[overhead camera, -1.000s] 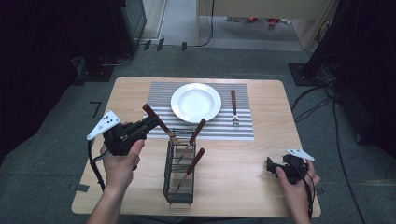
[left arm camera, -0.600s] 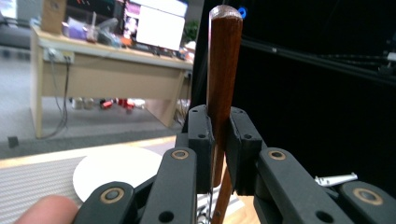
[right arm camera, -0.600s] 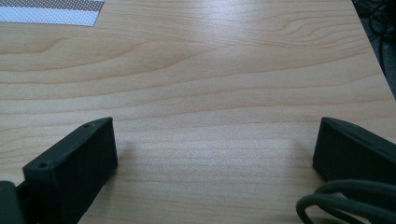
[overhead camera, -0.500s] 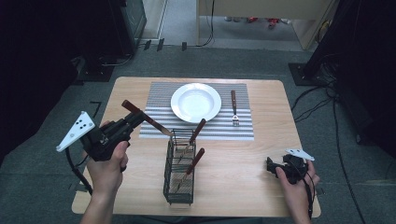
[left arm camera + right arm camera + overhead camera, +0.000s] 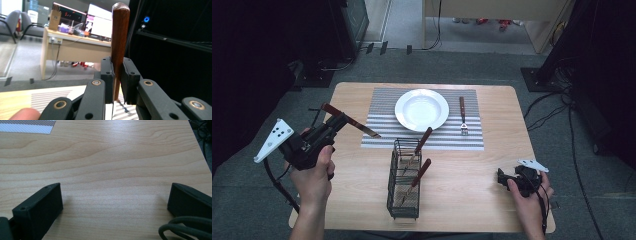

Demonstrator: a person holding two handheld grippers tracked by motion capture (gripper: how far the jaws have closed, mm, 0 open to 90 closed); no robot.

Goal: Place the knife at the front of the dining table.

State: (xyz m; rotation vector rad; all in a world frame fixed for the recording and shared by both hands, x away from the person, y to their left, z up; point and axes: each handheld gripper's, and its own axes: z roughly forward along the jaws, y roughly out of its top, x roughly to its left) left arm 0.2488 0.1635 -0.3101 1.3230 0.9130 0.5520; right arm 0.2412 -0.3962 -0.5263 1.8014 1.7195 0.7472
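Left gripper (image 5: 337, 121) is clamped on the wooden handle of a knife (image 5: 354, 124), held in the air over the left part of the table (image 5: 362, 200), blade reaching to the left edge of the striped placemat (image 5: 472, 140); in the left gripper view the handle (image 5: 119, 40) stands upright between the two pads. Right gripper (image 5: 502, 176) rests low at the near right corner of the table, jaws spread wide with bare wood between them. Wire caddy (image 5: 404, 180) with two wooden-handled utensils stands near the table's middle, white plate (image 5: 422, 110) and fork (image 5: 463, 116) on the placemat behind it.

Spread fingers (image 5: 37, 212) over bare table (image 5: 112, 170)
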